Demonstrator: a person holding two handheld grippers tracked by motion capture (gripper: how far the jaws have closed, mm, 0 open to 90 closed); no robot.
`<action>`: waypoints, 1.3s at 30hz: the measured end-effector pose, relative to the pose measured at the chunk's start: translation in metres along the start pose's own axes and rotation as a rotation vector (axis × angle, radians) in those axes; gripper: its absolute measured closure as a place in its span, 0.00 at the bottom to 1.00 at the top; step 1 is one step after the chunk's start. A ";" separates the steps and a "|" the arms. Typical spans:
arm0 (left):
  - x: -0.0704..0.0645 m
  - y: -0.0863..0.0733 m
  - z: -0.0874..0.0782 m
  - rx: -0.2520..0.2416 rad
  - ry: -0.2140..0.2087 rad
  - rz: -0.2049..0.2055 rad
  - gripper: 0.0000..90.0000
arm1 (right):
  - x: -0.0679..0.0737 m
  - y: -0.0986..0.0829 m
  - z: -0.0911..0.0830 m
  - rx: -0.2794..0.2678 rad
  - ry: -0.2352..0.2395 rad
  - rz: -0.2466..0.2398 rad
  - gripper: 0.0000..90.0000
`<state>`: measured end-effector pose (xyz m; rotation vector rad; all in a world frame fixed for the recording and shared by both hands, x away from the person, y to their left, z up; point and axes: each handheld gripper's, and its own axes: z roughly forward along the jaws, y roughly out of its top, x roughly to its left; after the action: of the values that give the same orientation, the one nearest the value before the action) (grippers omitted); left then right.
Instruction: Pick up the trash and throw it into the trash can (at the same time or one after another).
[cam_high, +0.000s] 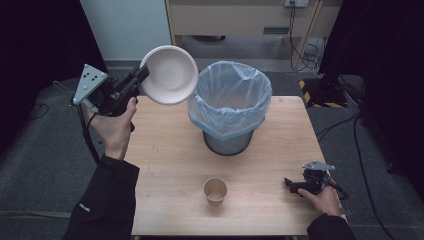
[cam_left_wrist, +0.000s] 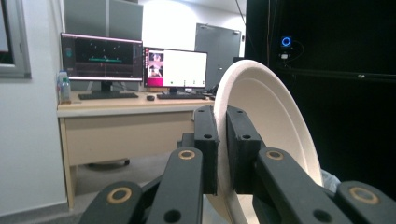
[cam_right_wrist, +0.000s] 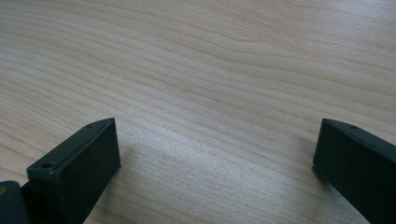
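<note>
We are holding a white paper bowl (cam_high: 169, 74) by its rim in the left gripper (cam_high: 141, 80), lifted above the far left corner of the bench (cam_high: 165, 165) and tipped on edge, its open side facing the lined waste bin (cam_high: 229, 102) just beside it. In the left gripper view the two black jaws are pinching narrowly on the bowl's (cam_left_wrist: 266, 126) thin wall, one pad inside and one outside, so the grip is sitting on the lip alone.

We are judging the bowl to be very light and only moderately stiff: pressed paper that will flex or crease if we squeeze harder, and that could pivot between the pads because it is being held at one point. The rim is the sensible place to hold it, since the curled edge gives the pads something to catch on; the smooth wall below it looks more likely to slip. With so little weight it should drop freely once the jaws part, though it may glance off the bin's plastic liner if it is not well over the opening.

The right gripper (cam_high: 300, 186) is resting near the near right corner of the bench, its jaws standing wide apart with bare wood (cam_right_wrist: 201, 93) between them. A small paper cup (cam_high: 215, 191) is standing upright near the near edge, well apart from both grippers.
</note>
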<state>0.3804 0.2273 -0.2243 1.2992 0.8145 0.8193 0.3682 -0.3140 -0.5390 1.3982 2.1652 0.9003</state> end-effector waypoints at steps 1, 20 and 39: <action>0.000 0.000 0.000 0.000 0.000 0.000 0.93 | 0.000 0.000 0.000 0.000 0.000 0.000 0.01; -0.024 0.001 0.058 -0.018 -0.043 0.011 0.93 | 0.000 0.000 0.000 -0.003 -0.001 -0.001 0.01; -0.042 -0.023 0.108 0.005 -0.060 0.010 0.93 | 0.000 0.000 0.000 -0.003 0.000 -0.001 0.01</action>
<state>0.4555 0.1372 -0.2355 1.3272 0.7637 0.7834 0.3684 -0.3140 -0.5391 1.3963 2.1632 0.9024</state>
